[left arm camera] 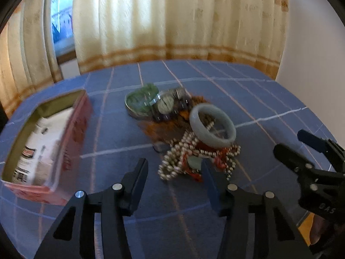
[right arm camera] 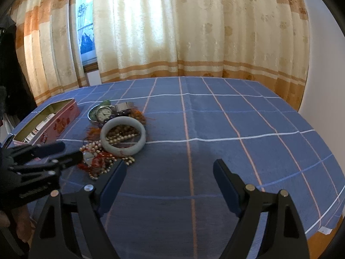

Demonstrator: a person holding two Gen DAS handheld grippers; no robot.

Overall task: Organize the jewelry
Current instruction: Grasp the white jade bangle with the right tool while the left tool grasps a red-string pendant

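Two views show one heap of jewelry (left arm camera: 189, 142) mid-surface (left arm camera: 120, 133) on the blue checked cloth. From the left wrist, the left hand-held gripper (left arm camera: 174, 172) stands partly open and empty over the pearl strands (left arm camera: 172, 164). The pale bangle (left arm camera: 212, 126) lies tilted on the heap. The open pink tin (left arm camera: 49, 142) lies left, long axis running away; its labels blur, perhaps printed packets.

From the right wrist, the right hand-held gripper (right arm camera: 170, 170) gapes wide over bare cloth, with open room rightward to the surface edge. A watch (right arm camera: 104, 114) faces up behind the bangle.
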